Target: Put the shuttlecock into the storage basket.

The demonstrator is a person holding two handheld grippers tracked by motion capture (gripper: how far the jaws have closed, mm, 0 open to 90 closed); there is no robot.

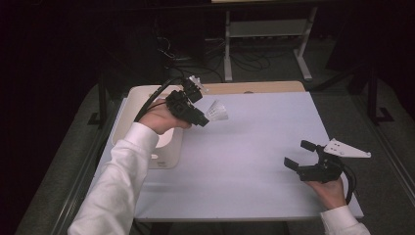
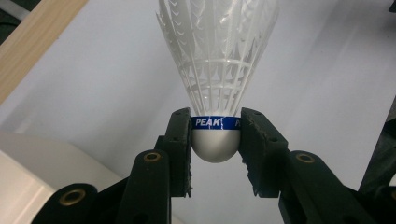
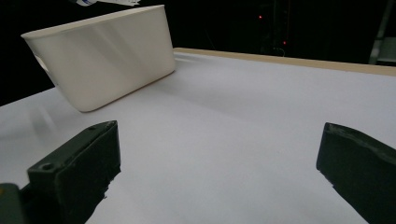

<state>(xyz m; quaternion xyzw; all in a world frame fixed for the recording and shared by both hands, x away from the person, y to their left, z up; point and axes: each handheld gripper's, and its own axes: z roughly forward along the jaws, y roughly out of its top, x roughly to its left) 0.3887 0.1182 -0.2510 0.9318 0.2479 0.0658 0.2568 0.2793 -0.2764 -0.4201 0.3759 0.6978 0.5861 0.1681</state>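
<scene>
A white plastic shuttlecock (image 2: 217,60) with a blue band reading PEAK is held by its rounded cork base. My left gripper (image 2: 215,140) is shut on that base, with the skirt pointing away from the camera. In the high view the left gripper (image 1: 199,119) hangs above the table's left side, next to the white bin, and the shuttlecock (image 1: 216,112) sticks out to its right. My right gripper (image 1: 299,154) rests near the table's right front edge, open, with nothing between its jaws. The right gripper view shows both fingers (image 3: 81,168) spread wide over the bare white tabletop (image 3: 224,130).
A white plastic bin (image 1: 164,147) stands at the table's left edge, partly under the left hand; the right gripper view shows the white bin (image 3: 107,56) at far left. A wooden strip (image 1: 254,87) runs along the table's back edge. Cables and a metal stand (image 1: 266,29) lie on the floor beyond.
</scene>
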